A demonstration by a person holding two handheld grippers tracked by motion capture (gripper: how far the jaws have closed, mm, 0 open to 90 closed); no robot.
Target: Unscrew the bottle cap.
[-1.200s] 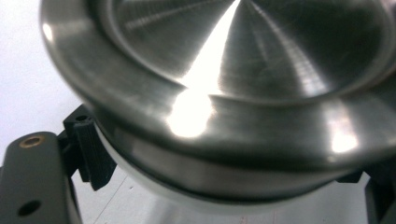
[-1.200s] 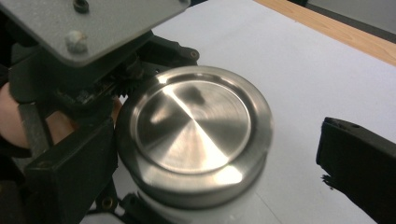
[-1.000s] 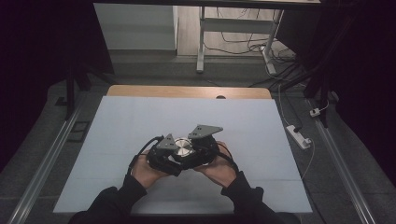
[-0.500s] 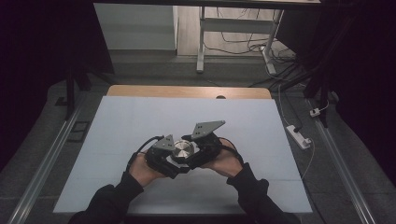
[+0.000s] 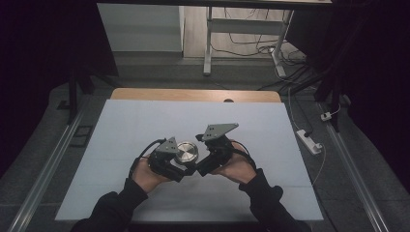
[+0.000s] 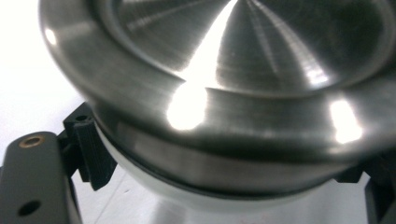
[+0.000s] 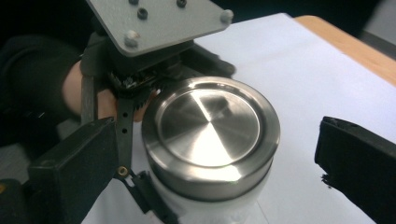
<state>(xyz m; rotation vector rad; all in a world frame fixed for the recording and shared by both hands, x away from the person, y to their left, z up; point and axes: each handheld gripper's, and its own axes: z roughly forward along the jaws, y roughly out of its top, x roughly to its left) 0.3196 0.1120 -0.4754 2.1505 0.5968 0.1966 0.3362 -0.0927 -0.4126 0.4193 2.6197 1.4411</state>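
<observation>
White table [image 5: 145, 121]: jar [image 5: 186, 152] upright, steel lid [image 7: 210, 123] facing up.

The jar [image 6: 224, 93] (steel-lidded) runs off the left gripper view's edges, its base unseen.

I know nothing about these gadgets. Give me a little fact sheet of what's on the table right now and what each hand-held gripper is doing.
Thing in hand: white jar with a round steel lid
Surface: pale table, wooden strip at its far edge
Left hand-held gripper: jaws clamped on the jar's body just under the lid
Right hand-held gripper: jaws have just been opening; they now stand wide on either side of the lid, not touching it
Lid: on the jar
Beyond the table: cables on the floor
</observation>
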